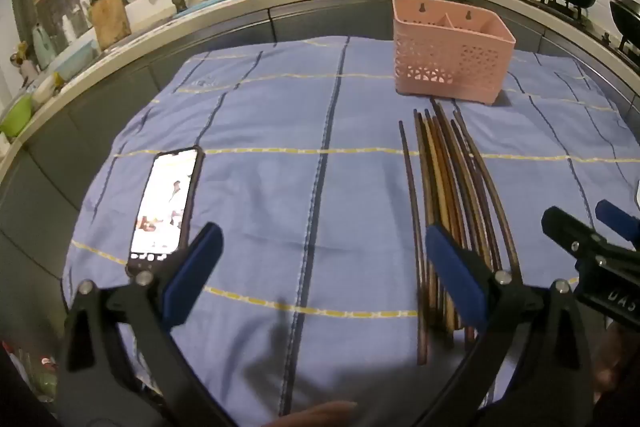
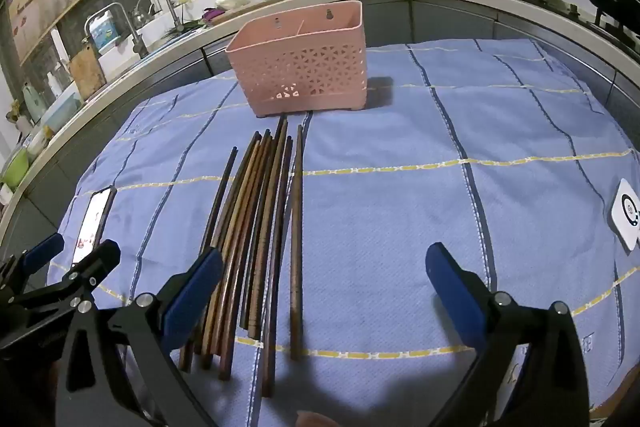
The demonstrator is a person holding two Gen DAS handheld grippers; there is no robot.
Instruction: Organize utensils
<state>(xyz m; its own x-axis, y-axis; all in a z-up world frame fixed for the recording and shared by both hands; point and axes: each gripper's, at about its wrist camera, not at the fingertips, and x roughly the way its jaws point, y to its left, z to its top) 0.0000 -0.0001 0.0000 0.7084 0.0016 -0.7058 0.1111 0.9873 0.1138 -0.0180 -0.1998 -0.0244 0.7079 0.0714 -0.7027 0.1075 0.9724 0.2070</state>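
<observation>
Chopsticks on cloth, before basket; phone left.

left wrist: low, forward, chopsticks at tool's right | right wrist: same, chopsticks at tool's left | shared: basket, cloth

L gripper held low over the blue cloth, jaws spread wide, nothing btwn them; blue pads angled fwd, black arms splayed out. R gripper also low over the cloth, jaws wide apart, nothing held. R sits just to the right of L, side by side, both pointing same way across the cloth, not touching it
</observation>
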